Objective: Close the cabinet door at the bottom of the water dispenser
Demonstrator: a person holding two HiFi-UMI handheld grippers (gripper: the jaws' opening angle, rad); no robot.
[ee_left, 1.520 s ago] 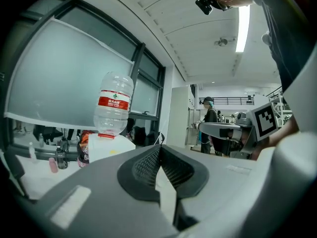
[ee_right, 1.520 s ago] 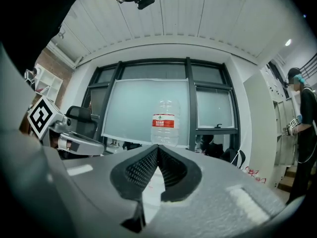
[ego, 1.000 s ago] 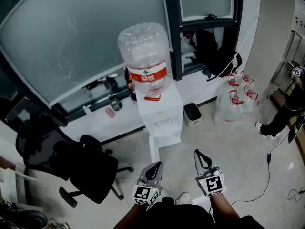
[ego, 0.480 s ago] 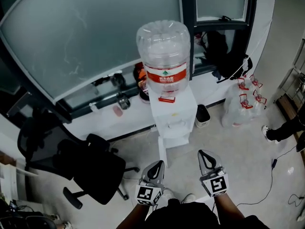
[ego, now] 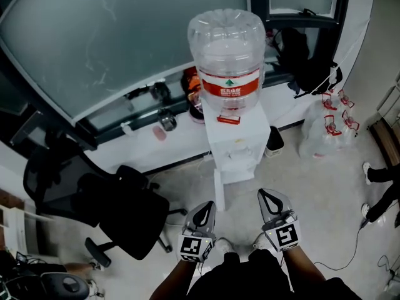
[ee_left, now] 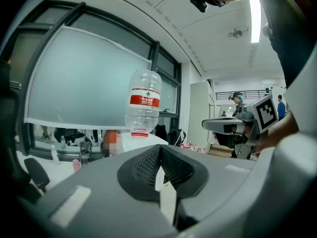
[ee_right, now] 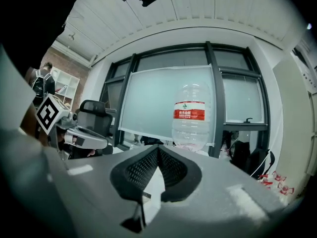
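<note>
The cabinet door stood open, I reckoned, a narrow white panel swung out edge-on from the foot of the water dispenser toward the person. Nearest, the left gripper and right gripper were held low in front of the body, both clenched tip to tip on nothing, short of the door and apart from it. This looked like the approach. Next, one gripper would need to reach the panel's outer face and push it round flush. Above sat the big clear bottle with its red label, the frosted window behind it.
</note>
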